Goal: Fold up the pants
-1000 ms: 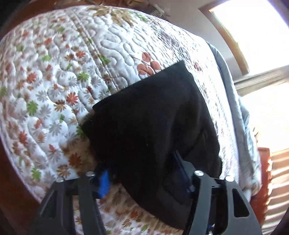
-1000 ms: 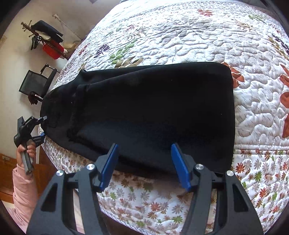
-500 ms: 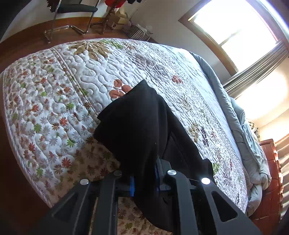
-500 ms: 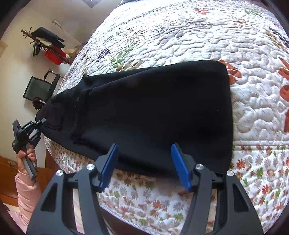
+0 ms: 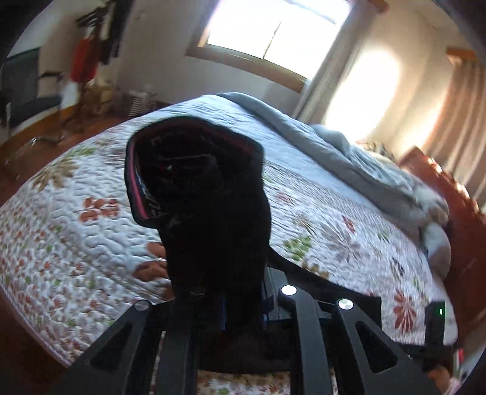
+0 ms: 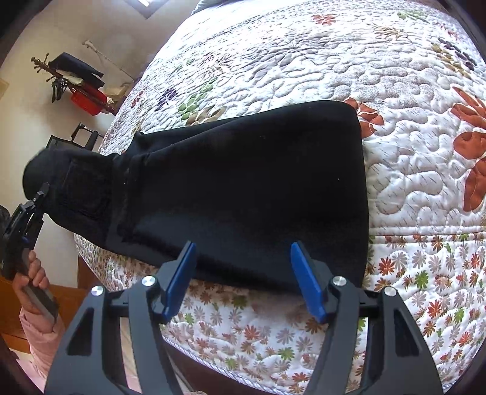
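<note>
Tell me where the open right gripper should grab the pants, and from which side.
Take the near long edge of the pants with the right gripper, coming in from the bed's near side. That edge lies flat just ahead of the open jaws, while the left gripper holds the waist end up.

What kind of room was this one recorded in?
Most likely a home bedroom: a bed with a floral quilt, a rumpled grey blanket along its far side, a curtained window, and a clothes rack by the wall.
</note>
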